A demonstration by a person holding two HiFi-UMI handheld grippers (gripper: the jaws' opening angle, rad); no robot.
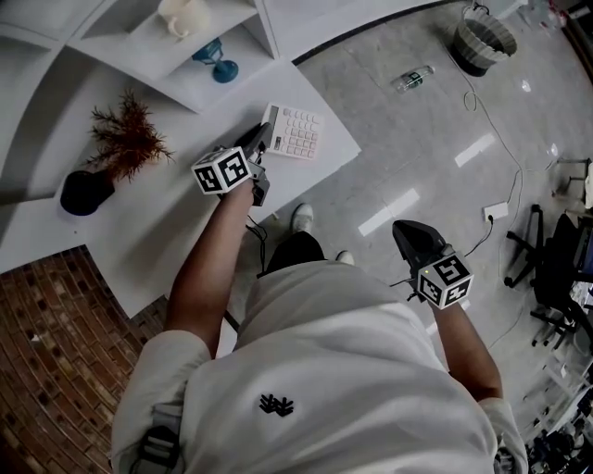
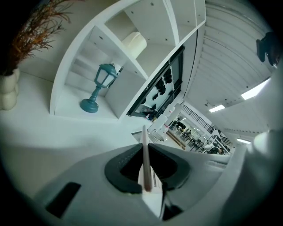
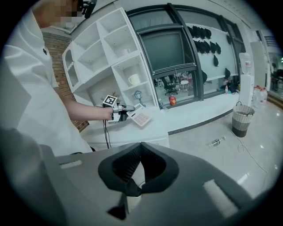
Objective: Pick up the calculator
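Observation:
The white calculator (image 1: 295,131) with pale pink keys hangs tilted over the white counter (image 1: 167,231), and my left gripper (image 1: 262,141) is shut on its near edge. In the left gripper view the calculator (image 2: 144,134) shows edge-on as a thin slab, with my left gripper (image 2: 146,155) clamped on it from both sides. From the right gripper view, the calculator (image 3: 142,118) juts out of the left gripper (image 3: 128,108) in front of the shelves. My right gripper (image 1: 405,229) hovers over the floor at my right side. Seen in its own view, my right gripper (image 3: 140,144) is shut, fingertips touching, holding nothing.
A dried plant in a dark pot (image 1: 88,190) stands at the counter's left. White shelves behind hold a teal lantern (image 1: 220,65) and a white cup (image 1: 185,17). On the floor lie a bottle (image 1: 412,79), a woven basket (image 1: 484,42) and a power strip (image 1: 494,211) with cable.

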